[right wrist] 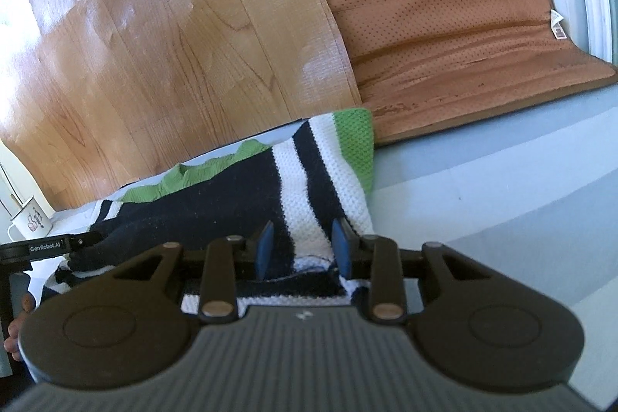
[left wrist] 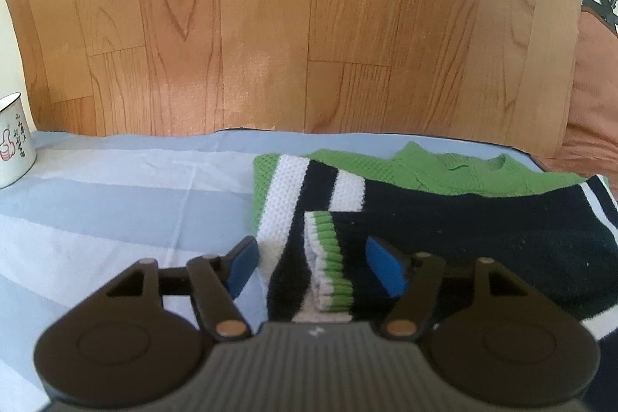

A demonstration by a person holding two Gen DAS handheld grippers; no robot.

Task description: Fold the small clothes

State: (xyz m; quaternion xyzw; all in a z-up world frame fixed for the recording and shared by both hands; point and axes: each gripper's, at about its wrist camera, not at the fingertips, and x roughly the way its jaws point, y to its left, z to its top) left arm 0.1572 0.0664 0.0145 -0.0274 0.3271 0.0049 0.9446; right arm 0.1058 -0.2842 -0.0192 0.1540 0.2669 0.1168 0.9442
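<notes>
A small knit sweater [left wrist: 463, 215], navy with white stripes and green trim, lies partly folded on a blue and grey striped cloth [left wrist: 116, 211]. My left gripper [left wrist: 313, 269] is open, its blue pads on either side of a sleeve cuff [left wrist: 328, 257] with green and white ribbing. In the right wrist view the sweater [right wrist: 216, 203] reaches from the left to the gripper. My right gripper [right wrist: 303, 248] is open around the sweater's striped right edge [right wrist: 309, 203], its pads apart with knit between them.
A white enamel mug [left wrist: 13, 138] stands at the cloth's far left and also shows in the right wrist view [right wrist: 31, 219]. Wood-pattern floor [left wrist: 289, 26] lies beyond the cloth. A brown cushion [right wrist: 444, 26] lies at the right, just past the sweater.
</notes>
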